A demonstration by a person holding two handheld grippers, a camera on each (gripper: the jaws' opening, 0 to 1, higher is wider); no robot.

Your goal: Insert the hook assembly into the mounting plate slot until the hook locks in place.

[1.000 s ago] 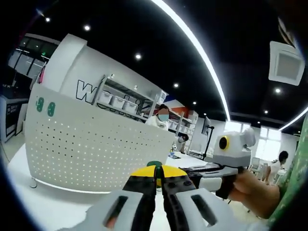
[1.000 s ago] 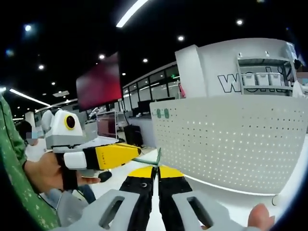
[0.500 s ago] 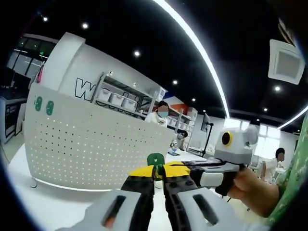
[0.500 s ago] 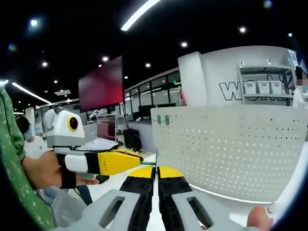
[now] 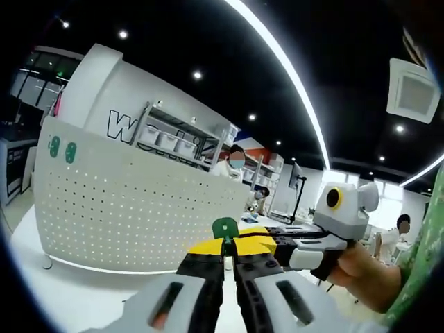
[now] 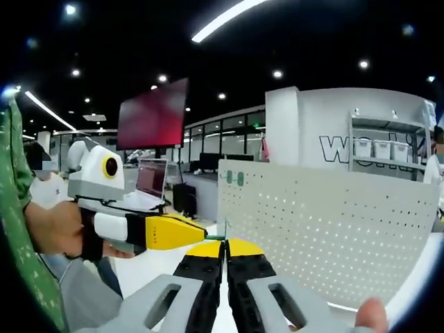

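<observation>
In the left gripper view the left gripper (image 5: 229,244) has its jaws closed on the green hook (image 5: 225,227), whose rounded tab sticks up just past the yellow tips. The right gripper (image 5: 272,244) comes in from the right with its tips touching or just beside the same piece. In the right gripper view the right gripper (image 6: 226,244) is also closed, a thin green edge of the hook (image 6: 218,237) showing at its tips, with the left gripper (image 6: 186,232) meeting it from the left. Whether both truly pinch the hook or one merely rests against it cannot be told. Beyond the tips stands the plate (image 5: 132,208), a white perforated panel, upright on the table (image 5: 76,295), and the hook is apart from it, not yet in any slot. The main risk is that two grippers on so small a part pull against each other and twist or drop it. The closed jaws also hide much of the hook, so it may reach the plate (image 6: 326,229) tilted, catch in a hole and fail to lock. Pushing hard could tip or slide the freestanding plate.
</observation>
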